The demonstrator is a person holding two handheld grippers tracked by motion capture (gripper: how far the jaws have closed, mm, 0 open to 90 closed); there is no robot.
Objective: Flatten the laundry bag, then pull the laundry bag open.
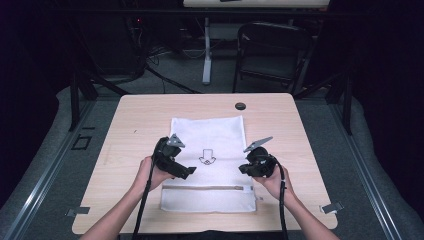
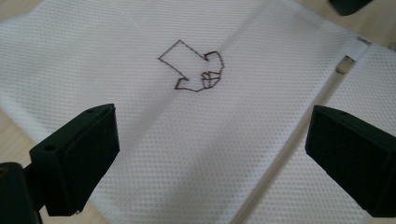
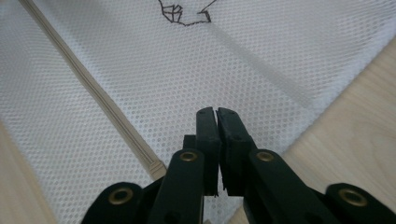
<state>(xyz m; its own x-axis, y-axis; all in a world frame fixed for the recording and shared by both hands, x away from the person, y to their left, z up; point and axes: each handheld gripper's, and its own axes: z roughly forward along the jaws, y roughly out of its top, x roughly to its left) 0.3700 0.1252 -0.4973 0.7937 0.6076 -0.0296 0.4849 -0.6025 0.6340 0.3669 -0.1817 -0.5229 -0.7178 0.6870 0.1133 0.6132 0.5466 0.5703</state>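
Both tongs hover low over a white mesh laundry bag point(image 1: 207, 135) that lies flat on the light wooden table point(image 1: 130, 125). On the person's left, the left gripper point(image 1: 186, 173) has its jaws spread wide with nothing between them; in the left gripper view the two black pads point(image 2: 84, 149) stand far apart at either side, and bare mesh shows in the gap. That gripper sits over the bag's left edge, its tips pointing inward toward the middle of the cloth. Ahead of it, just beyond the pads, is a dark stitched arrow emblem point(image 2: 192, 67) on the mesh.

Opposite, the right gripper point(image 1: 244, 169) is clenched: in the right gripper view its jaws meet face to face, and whether any mesh is pinched between them cannot be told. Its tips sit over the bag close to its right edge, with bare table showing just to the right of them. A tan zipper point(image 3: 93, 93) runs slantwise to the left of those closed jaws, ending near them, and the emblem lies farther ahead.

From above, the zipper crosses the bag between the grippers and the person, and the emblem lies between the two grippers. A small black round cap point(image 1: 240, 106) sits on the table beyond the bag's far edge.
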